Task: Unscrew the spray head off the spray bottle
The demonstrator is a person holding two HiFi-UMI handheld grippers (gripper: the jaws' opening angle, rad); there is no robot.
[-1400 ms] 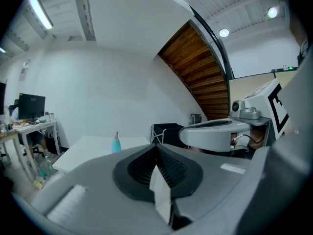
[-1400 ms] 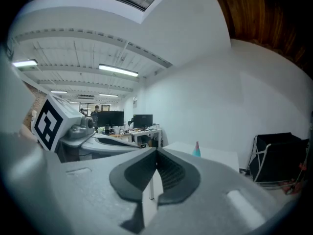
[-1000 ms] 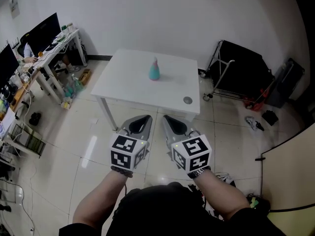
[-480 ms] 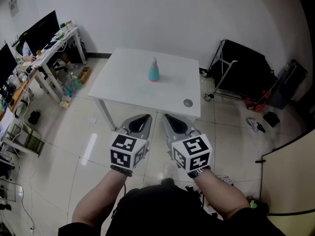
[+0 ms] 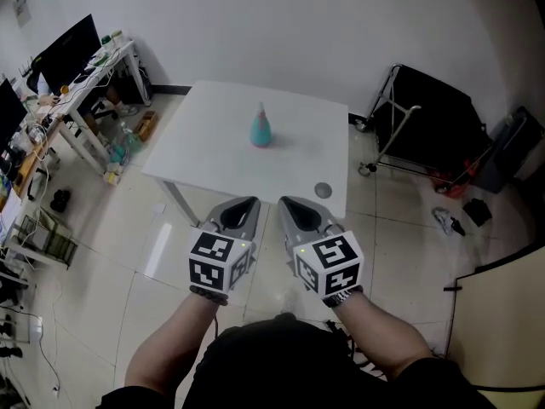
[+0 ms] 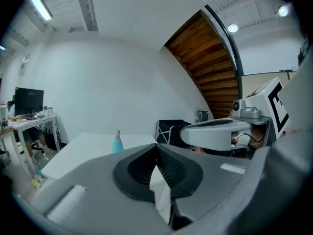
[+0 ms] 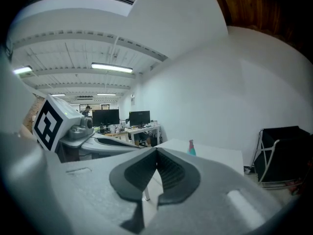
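Note:
A small teal spray bottle point(image 5: 261, 129) with a pinkish spray head stands upright near the middle of a white table point(image 5: 213, 160). It shows small and far off in the left gripper view point(image 6: 117, 144) and in the right gripper view point(image 7: 191, 149). My left gripper point(image 5: 241, 210) and right gripper point(image 5: 295, 210) hang side by side over the floor just short of the table's near edge. Both are shut with nothing between their jaws. Neither touches the bottle or the table.
A small round grey disc point(image 5: 323, 191) lies near the table's front right corner. A black folding cart point(image 5: 430, 122) stands to the right, desks with monitors point(image 5: 64, 54) to the left. A tan board point(image 5: 502, 313) leans at the lower right. Shoes point(image 5: 444, 220) lie on the tiled floor.
Both grippers have come closer to the table together; the table and the bottle now sit lower and larger in the head view. The jaws stayed shut.

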